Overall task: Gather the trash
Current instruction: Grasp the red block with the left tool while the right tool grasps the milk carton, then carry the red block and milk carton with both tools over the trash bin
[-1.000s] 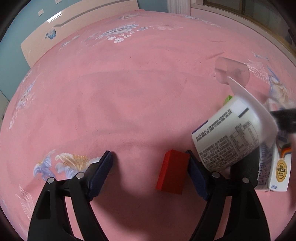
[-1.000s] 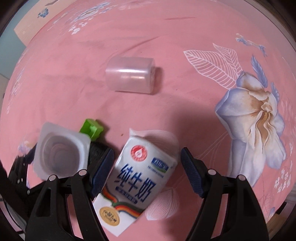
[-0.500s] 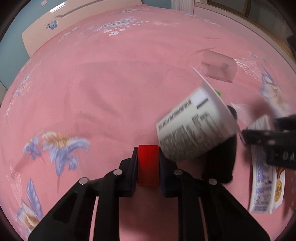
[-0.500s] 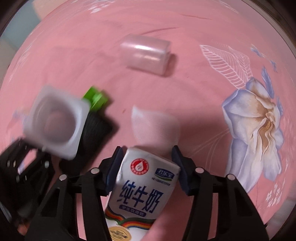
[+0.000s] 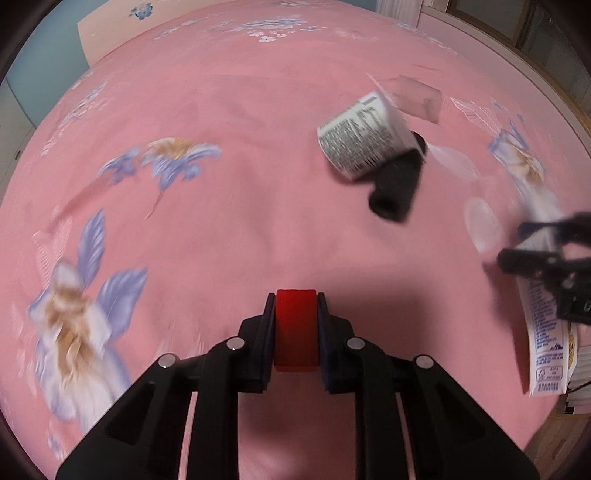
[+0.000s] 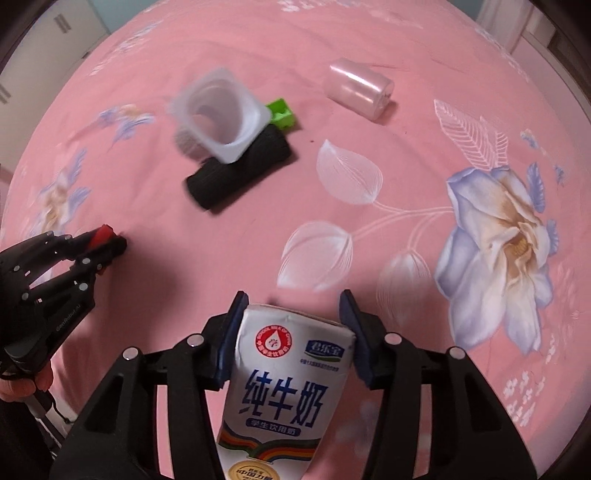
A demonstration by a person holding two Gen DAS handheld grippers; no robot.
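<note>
My left gripper point(image 5: 295, 314) is shut on a red block point(image 5: 295, 328) and holds it above the pink bedspread; it also shows in the right wrist view point(image 6: 107, 240) at the left. My right gripper point(image 6: 293, 314) is shut on a white milk carton point(image 6: 284, 387), lifted off the bed; the carton also shows at the right edge of the left wrist view point(image 5: 546, 332). A white yogurt cup point(image 6: 221, 118) lies tilted on a black roll point(image 6: 240, 166). A green block point(image 6: 282, 114) and a clear plastic cup point(image 6: 358, 88) lie beyond.
The pink floral bedspread point(image 6: 406, 184) covers the whole surface. A pale headboard point(image 5: 110, 22) and blue wall stand at the far side. The bed's edge runs along the right point(image 5: 554, 74).
Both grippers have risen and pulled back from the pile with their objects. The yogurt cup has tipped and settled on the black roll.
</note>
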